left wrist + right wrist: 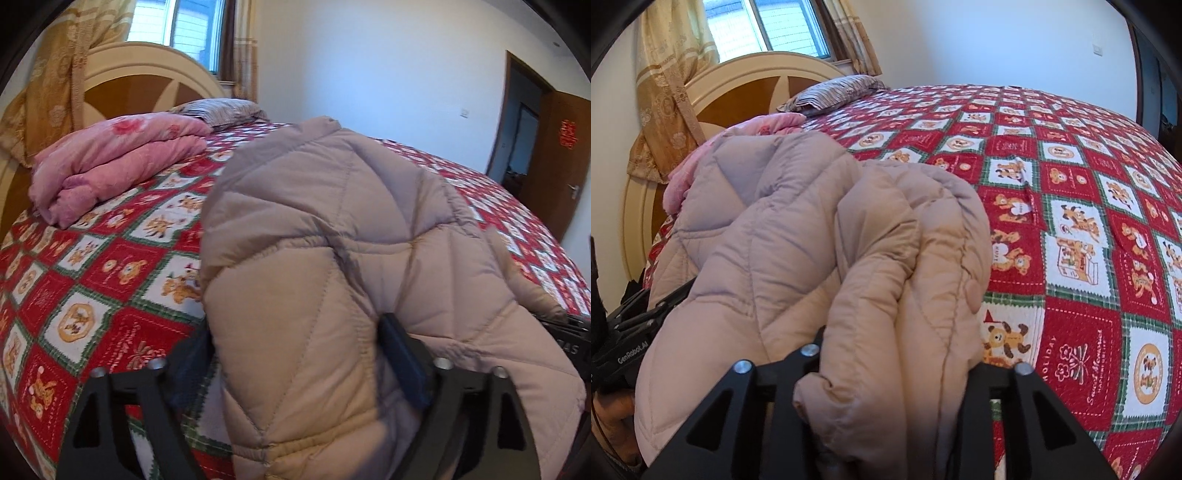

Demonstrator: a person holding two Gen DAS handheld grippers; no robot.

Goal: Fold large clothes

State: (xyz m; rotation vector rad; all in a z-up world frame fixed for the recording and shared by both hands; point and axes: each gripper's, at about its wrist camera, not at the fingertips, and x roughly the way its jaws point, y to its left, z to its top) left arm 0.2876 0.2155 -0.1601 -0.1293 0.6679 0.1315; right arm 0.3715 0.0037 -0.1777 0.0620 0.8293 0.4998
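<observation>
Peering through both wrist views, I could see little past the beige quilted jacket (332,258), which bulged up in front of each lens and hid much of the bed. On my right gripper (894,376) the fingertips were buried under bunched folds of padding, so only the black finger frames showed. On my left gripper (295,354) a dark finger pad (402,354) was visible pressing into the fabric, while the other was half covered by it. The jacket's lower edge ran out of frame in both views.

Around it lay the red-and-white bear-print bedspread (1071,240). A folded pink quilt (110,162) sat near the cream headboard (147,62), partly hidden behind the jacket in the right view, with a striped pillow (838,92) beyond it. Gold curtains (62,62) hung by the window (177,26), and a brown door (561,155) stood open at the far right.

Both grippers were clamped on the jacket, side by side at its near edge, holding it raised above the bedspread.
</observation>
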